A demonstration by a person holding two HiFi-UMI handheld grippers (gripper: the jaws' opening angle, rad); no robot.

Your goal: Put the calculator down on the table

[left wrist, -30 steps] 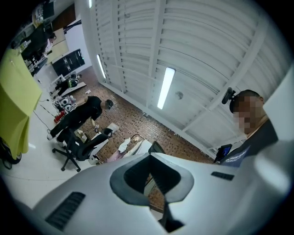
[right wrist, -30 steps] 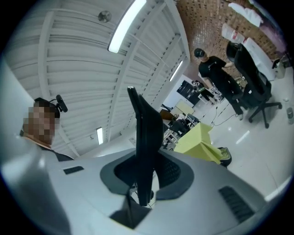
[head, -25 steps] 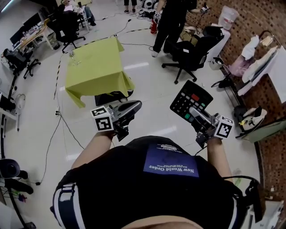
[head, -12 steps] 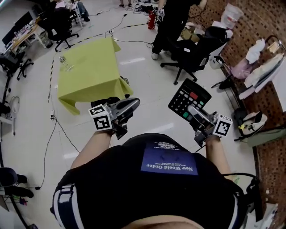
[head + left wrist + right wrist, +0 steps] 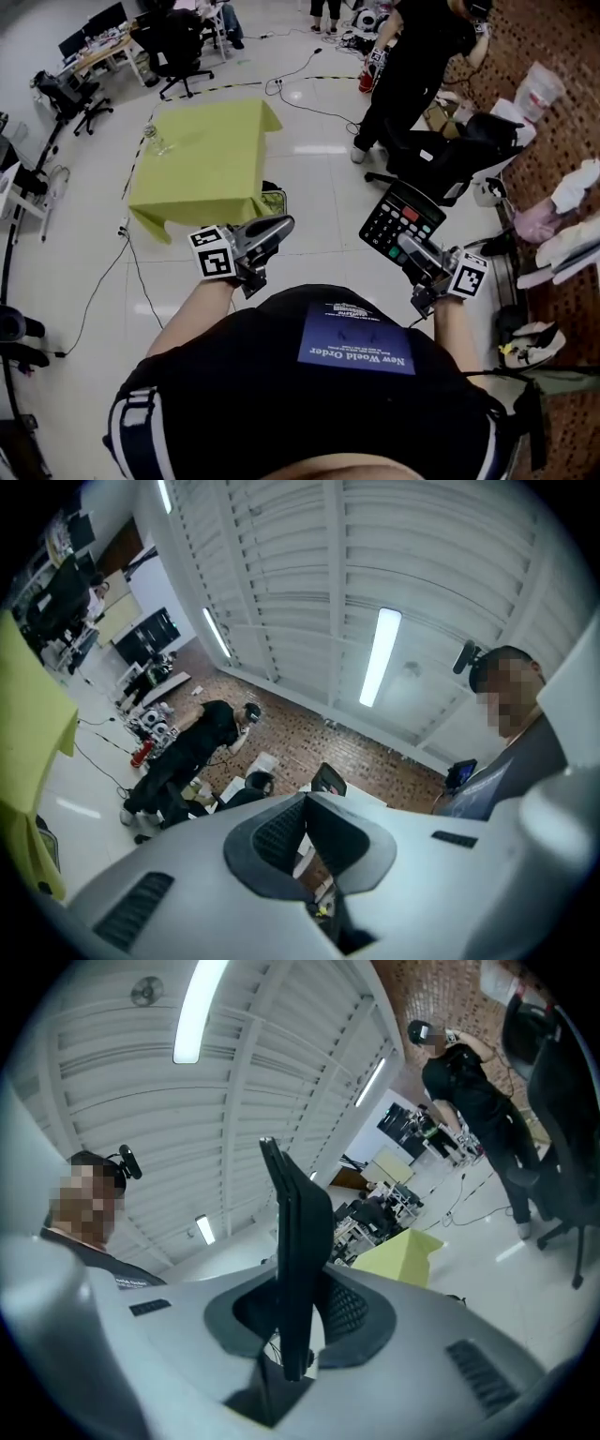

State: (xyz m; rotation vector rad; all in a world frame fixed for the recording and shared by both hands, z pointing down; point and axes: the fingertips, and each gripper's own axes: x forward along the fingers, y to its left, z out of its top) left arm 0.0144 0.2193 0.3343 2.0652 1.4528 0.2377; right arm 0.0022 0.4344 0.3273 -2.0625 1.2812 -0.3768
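Note:
A black calculator with a red key and a green key sticks out from my right gripper, which is shut on its near edge. In the right gripper view the calculator stands edge-on between the jaws. My left gripper is shut with nothing in it; its pads meet in the left gripper view. Both grippers are held in front of the person's chest, above the floor. The table with the yellow-green cloth stands ahead and to the left, some way off, and shows too in the right gripper view.
A clear glass stands on the table's far left part. A person in black stands ahead at the right beside a black office chair. Cables run over the white floor. Desks and chairs line the far left.
The view has moved forward and turned: the table, the standing person and the chair sit nearer and further right. Both grippers keep their pose, the calculator still in the right one.

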